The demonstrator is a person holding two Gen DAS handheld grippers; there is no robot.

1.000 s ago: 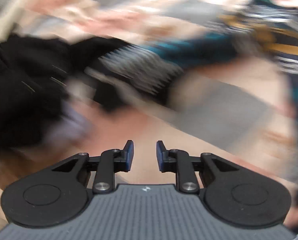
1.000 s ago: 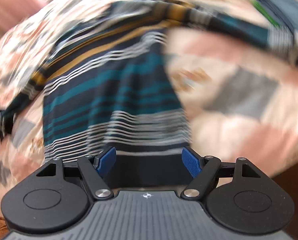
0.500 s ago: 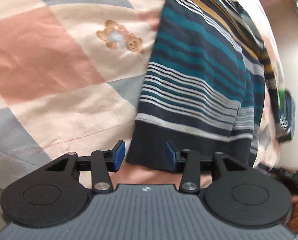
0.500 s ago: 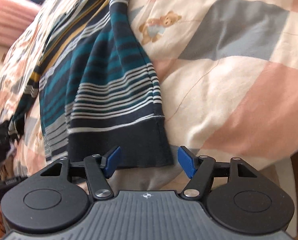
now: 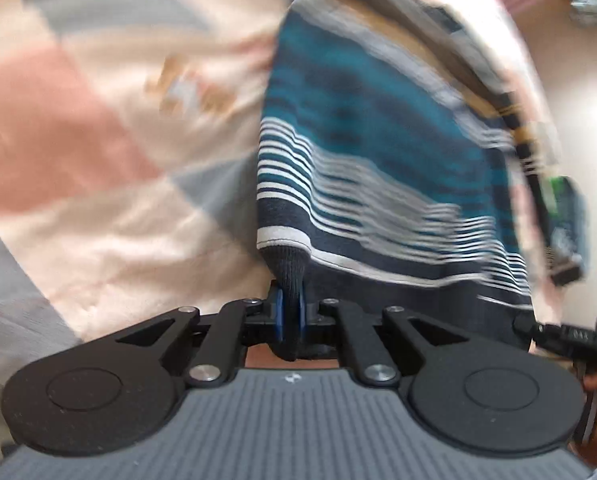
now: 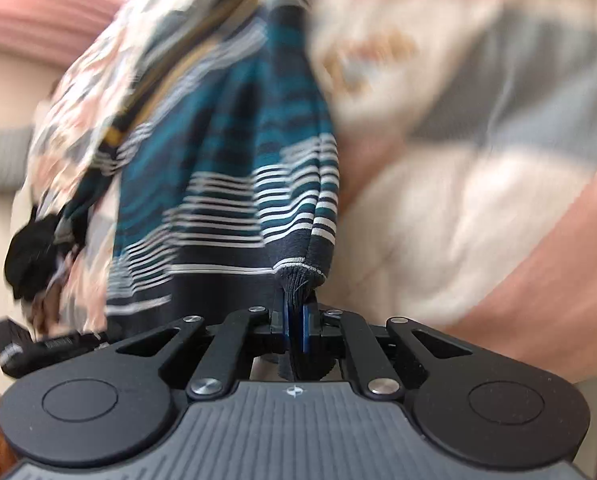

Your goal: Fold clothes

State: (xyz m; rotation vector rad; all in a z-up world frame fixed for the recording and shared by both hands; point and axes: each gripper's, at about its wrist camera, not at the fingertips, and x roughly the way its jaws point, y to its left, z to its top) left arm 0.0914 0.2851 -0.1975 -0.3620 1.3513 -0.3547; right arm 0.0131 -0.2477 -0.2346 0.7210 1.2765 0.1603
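A striped sweater (image 5: 378, 152) in navy, teal, white and mustard lies along a patchwork quilt (image 5: 98, 168). My left gripper (image 5: 289, 316) is shut on the left corner of its dark navy hem, which bunches up between the blue pads. In the right wrist view the same sweater (image 6: 226, 168) stretches away, and my right gripper (image 6: 296, 328) is shut on the hem's right corner. The other gripper's black body (image 5: 562, 336) shows at the right edge of the left wrist view. Both views are motion-blurred.
The quilt (image 6: 478, 160) has pink, grey and cream squares with a teddy-bear print (image 5: 186, 88). A black garment (image 6: 34, 256) hangs at the bed's left side. A pink striped cloth (image 6: 34, 12) lies far back. A dark object with green (image 5: 566, 216) lies beyond the bed edge.
Both grippers were open around the hem half a second ago; both have now shut on its corners. The hem is gathered and lifted slightly, and the views are blurred by motion.
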